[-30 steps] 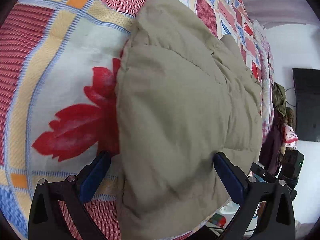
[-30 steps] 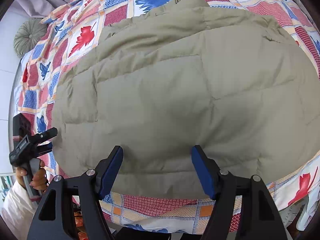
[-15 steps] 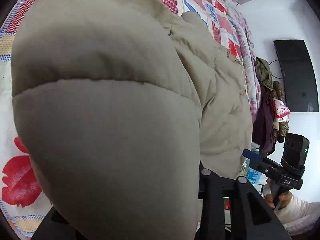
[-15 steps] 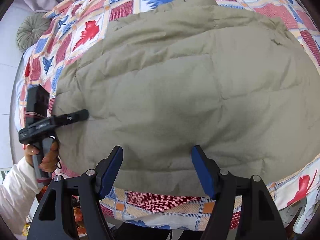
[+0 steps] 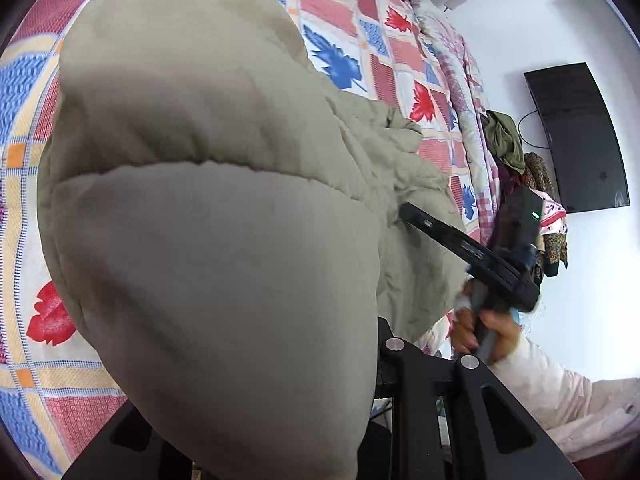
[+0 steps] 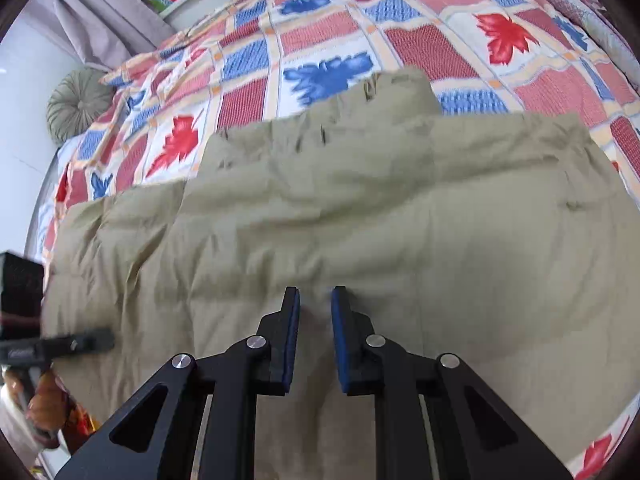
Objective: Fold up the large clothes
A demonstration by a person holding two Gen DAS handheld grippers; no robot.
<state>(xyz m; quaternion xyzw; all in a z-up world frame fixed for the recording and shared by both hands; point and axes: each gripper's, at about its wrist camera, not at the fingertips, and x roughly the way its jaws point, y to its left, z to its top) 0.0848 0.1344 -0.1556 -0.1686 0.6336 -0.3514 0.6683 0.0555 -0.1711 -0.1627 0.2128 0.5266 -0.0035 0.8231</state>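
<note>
On the leaf-patterned bedspread our khaki padded jacket lies spread, left tongs having just clamped its raised corner, right tongs just closed on its near hem.

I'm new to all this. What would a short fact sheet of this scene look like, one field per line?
garment: khaki padded jacket, spread on the bed
bed cover: leaf-patterned quilt
left gripper: jaws just closed on a jacket edge, which bulges up in front of its camera
right gripper: jaws just closed, pinching jacket fabric at the near edge
wall: dark screen
</note>
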